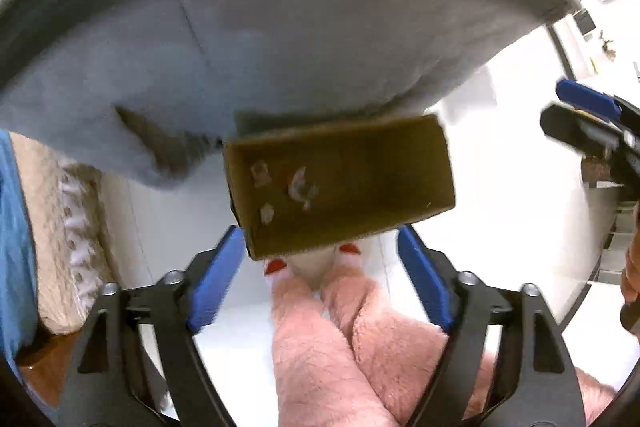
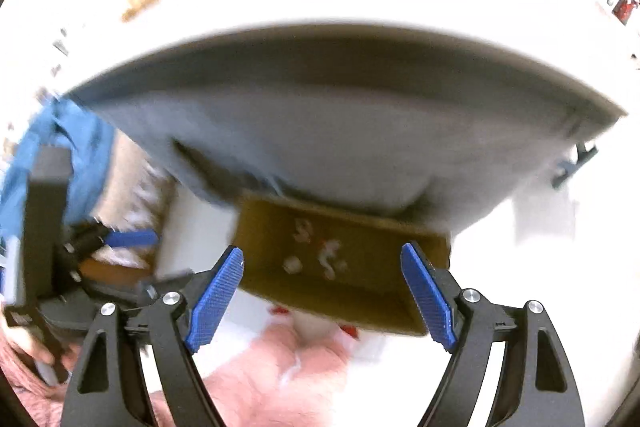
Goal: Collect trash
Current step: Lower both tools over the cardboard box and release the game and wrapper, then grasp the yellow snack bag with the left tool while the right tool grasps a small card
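Observation:
An open brown cardboard box [image 1: 340, 183] stands on the white floor against a grey sofa. It holds a few small white scraps of trash [image 1: 298, 185]. My left gripper [image 1: 320, 275] is open and empty, hanging above the box's near edge. The box also shows in the right wrist view [image 2: 340, 263] with the scraps [image 2: 330, 257] inside. My right gripper [image 2: 324, 299] is open and empty above the box's near side. The right gripper's blue finger [image 1: 586, 103] shows at the right edge of the left wrist view.
The grey sofa [image 1: 280, 47] fills the space behind the box. The person's legs in pink fuzzy trousers [image 1: 332, 339] and white slippers with red marks [image 1: 276, 267] stand just before the box. A beige quilted cushion [image 1: 60, 227] and blue cloth [image 1: 12, 227] lie at left.

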The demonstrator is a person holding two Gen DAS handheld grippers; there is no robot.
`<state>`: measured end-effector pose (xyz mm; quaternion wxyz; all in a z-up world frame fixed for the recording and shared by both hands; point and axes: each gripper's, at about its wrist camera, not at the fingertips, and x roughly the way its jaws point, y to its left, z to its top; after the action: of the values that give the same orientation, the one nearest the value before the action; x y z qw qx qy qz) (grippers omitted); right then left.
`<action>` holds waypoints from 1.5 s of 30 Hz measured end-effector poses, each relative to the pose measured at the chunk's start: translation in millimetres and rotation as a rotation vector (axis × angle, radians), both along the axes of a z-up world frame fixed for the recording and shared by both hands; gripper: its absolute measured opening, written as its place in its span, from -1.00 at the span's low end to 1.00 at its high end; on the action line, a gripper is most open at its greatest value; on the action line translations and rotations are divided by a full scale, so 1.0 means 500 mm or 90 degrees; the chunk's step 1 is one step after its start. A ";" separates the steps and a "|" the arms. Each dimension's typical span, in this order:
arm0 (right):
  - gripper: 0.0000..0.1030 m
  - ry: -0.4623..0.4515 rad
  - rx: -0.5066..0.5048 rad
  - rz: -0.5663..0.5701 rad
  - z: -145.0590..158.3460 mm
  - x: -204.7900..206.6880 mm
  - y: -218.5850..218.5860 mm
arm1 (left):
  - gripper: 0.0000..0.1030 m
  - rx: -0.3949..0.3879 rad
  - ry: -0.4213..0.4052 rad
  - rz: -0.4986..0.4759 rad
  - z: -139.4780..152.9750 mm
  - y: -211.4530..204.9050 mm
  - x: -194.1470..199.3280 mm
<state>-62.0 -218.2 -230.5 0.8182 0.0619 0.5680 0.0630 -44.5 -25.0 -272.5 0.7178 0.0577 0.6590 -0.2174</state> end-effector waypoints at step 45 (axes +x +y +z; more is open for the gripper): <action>-0.97 -0.137 0.146 -0.086 0.233 0.045 -0.083 | 0.58 0.048 -0.172 0.244 0.170 0.063 0.386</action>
<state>-39.6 -259.7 -113.8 0.8644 0.1858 0.4606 0.0783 148.5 6.4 -187.7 0.8248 -0.0132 0.5637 -0.0426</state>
